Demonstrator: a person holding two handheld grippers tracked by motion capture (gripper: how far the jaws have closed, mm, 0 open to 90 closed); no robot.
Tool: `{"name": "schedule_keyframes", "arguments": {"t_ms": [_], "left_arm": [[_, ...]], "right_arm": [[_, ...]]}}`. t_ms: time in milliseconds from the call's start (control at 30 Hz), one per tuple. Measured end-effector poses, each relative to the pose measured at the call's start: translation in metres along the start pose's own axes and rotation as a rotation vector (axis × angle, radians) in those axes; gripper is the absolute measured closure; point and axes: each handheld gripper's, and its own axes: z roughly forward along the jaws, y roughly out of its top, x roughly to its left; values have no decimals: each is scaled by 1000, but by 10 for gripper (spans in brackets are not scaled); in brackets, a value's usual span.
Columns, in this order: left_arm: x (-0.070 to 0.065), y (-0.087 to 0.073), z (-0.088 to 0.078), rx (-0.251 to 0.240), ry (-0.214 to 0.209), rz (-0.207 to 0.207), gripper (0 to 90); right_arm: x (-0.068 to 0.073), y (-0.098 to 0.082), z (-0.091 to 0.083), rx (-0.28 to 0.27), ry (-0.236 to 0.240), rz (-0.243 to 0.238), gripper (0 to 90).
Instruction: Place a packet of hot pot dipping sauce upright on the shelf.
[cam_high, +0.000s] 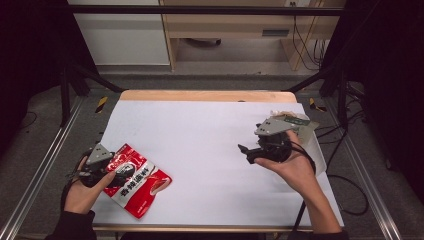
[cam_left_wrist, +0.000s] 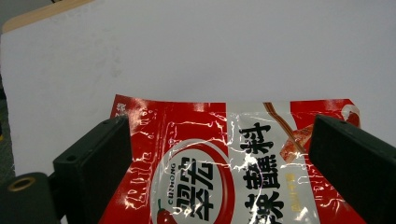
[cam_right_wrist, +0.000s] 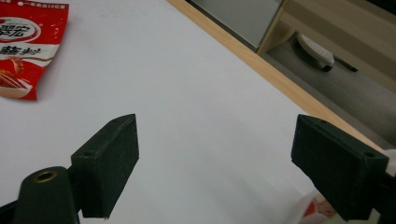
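The left tool (cam_high: 117, 176) hovers wide over the red packet (cam_high: 138, 181); the right tool (cam_high: 245, 151), also wide, hangs well apart from it.

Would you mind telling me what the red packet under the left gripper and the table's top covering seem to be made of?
The red packet looks like glossy plastic film: it shows bright crinkled highlights and printed graphics. The covering looks like matte white paper or a thin sheet, flat and glare-free, though which is unclear. A wood-look table edge shows past its far side. The left gripper has matte black jaws, probably plastic.
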Motion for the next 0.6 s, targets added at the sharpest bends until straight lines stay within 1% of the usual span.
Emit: {"name": "schedule_keyframes", "arguments": {"t_ms": [33, 67, 133, 167, 200, 267, 300, 367, 400, 433, 533, 567, 600], "left_arm": [[0, -1, -1, 4, 3, 1, 64], [1, -4, -1, 5, 7, 3, 64], [2, -6, -1, 9, 15, -5, 63], [2, -6, -1, 9, 15, -5, 62], [3, -7, -1, 3, 17, -12, 62], [4, -8, -3, 5, 22, -11, 62], [4, -8, -3, 5, 22, -11, 62], [5, -9, -4, -3, 23, -17, 62], [6, -9, -6, -6, 29, -15, 61], [6, -9, -6, -6, 29, -15, 61], [8, -10, -8, -12, 32, -24, 50], [9, -11, -9, -15, 33, -25, 50], [10, -11, -10, -18, 36, -25, 51]], "right_arm": [[8, -3, 8, 4, 7, -3, 158], [13, -4, 12, -5, 3, -8, 167], [21, -6, 20, -12, 15, 5, 157], [21, -6, 20, -12, 15, 5, 157], [27, -8, 28, -6, 34, 13, 137], [33, -10, 34, 10, 47, 16, 115], [33, -10, 34, 10, 47, 16, 115], [39, -12, 42, 12, 66, 27, 97], [41, -13, 45, 17, 70, 26, 93], [41, -13, 45, 17, 70, 26, 93], [51, -19, 54, 33, 85, 22, 93], [51, -19, 54, 33, 85, 22, 93], [54, -21, 56, 36, 89, 20, 95]]}}
